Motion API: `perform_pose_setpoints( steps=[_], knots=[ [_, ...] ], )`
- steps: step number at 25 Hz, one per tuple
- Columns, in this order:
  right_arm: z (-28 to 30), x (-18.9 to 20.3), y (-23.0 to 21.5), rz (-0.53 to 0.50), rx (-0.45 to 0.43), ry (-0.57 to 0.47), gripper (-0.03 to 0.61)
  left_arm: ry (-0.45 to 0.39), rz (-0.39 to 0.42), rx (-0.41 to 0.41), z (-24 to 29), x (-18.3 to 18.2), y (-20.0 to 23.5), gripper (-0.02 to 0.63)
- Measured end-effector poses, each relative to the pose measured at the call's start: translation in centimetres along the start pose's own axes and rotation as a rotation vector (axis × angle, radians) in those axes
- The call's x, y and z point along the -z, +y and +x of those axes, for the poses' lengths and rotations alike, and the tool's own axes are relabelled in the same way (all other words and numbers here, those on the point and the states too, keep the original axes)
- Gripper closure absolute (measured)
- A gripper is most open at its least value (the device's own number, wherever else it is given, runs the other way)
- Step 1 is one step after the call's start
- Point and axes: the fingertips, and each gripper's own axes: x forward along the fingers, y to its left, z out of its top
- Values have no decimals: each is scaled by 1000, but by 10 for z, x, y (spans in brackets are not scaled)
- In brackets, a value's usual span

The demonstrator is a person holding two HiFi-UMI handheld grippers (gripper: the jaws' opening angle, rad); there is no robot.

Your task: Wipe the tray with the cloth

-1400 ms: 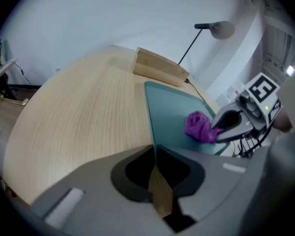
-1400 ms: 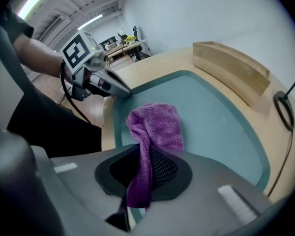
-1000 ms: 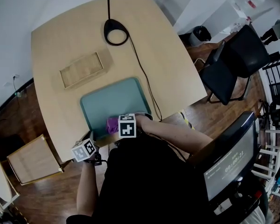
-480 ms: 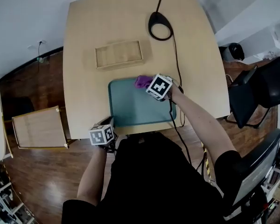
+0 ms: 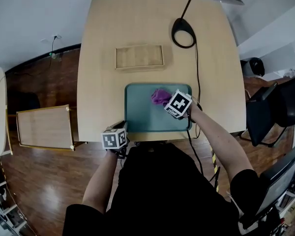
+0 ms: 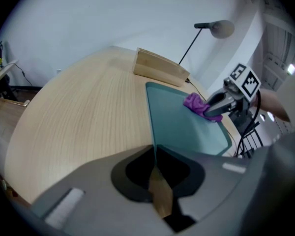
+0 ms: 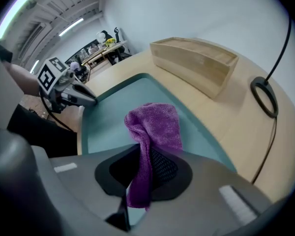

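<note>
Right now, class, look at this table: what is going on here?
A person holds a gripper in each hand. The left gripper is clamped on the near-left edge of the teal tray. The right gripper pinches a purple cloth, which lies on the tray's far right part.

We can read no words, numbers or brand names anywhere; the only printed signs are black-and-white square code patterns, one on the left gripper (image 6: 154, 154) cube (image 5: 114, 138) at lower centre, one on the right gripper (image 7: 137, 181) cube (image 5: 178, 103) at mid-frame.
</note>
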Motion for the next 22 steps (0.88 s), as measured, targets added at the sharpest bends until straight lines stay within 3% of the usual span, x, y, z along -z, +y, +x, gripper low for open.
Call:
perform_pose_setpoints(
  steps=[13,18,22],
  knots=[
    [7,66,107,-100,-174,24,531,-8,12,-10,0,2,0,571],
    [3,63,92,-82,-153,-7,531,2,10,15,3,5,-3,571],
    [-8,56,36,-46,-24,-30,531,1,7,12,3,5,-4,571]
  ],
)
